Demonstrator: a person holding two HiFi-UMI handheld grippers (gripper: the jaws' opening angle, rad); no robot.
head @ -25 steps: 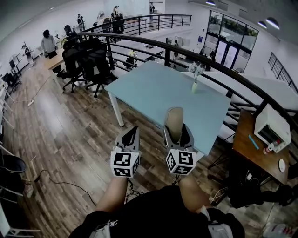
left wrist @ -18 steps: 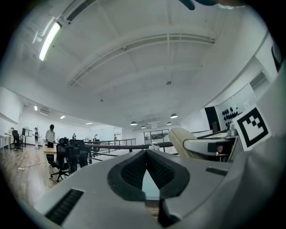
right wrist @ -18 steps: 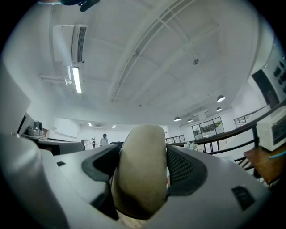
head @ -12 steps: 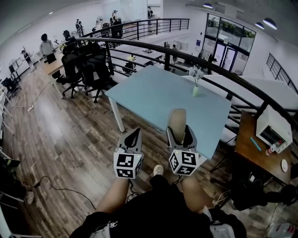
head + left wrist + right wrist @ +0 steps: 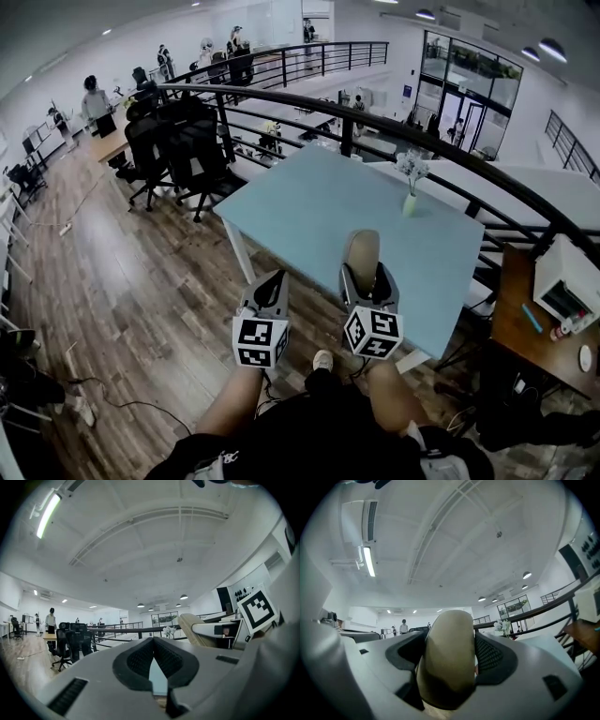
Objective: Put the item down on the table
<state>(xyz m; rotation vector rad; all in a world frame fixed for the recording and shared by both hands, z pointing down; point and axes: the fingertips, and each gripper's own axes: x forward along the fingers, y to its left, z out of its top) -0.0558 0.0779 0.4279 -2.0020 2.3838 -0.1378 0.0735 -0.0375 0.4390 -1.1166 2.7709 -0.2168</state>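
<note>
You stand over a dark wooden plank floor (image 5: 122,281), and ahead of you is a pale blue table (image 5: 319,202) on white legs, with a small vase of white flowers (image 5: 410,183) near its far right edge. A curved black railing (image 5: 281,94) runs behind it, and black office chairs (image 5: 187,141) stand to its left. On your right a brown desk (image 5: 511,319) carries a white appliance (image 5: 567,286). Tall glass doors (image 5: 469,84) fill the far white wall. A long tube light (image 5: 49,513) glows on the white ribbed ceiling (image 5: 140,536).
</note>
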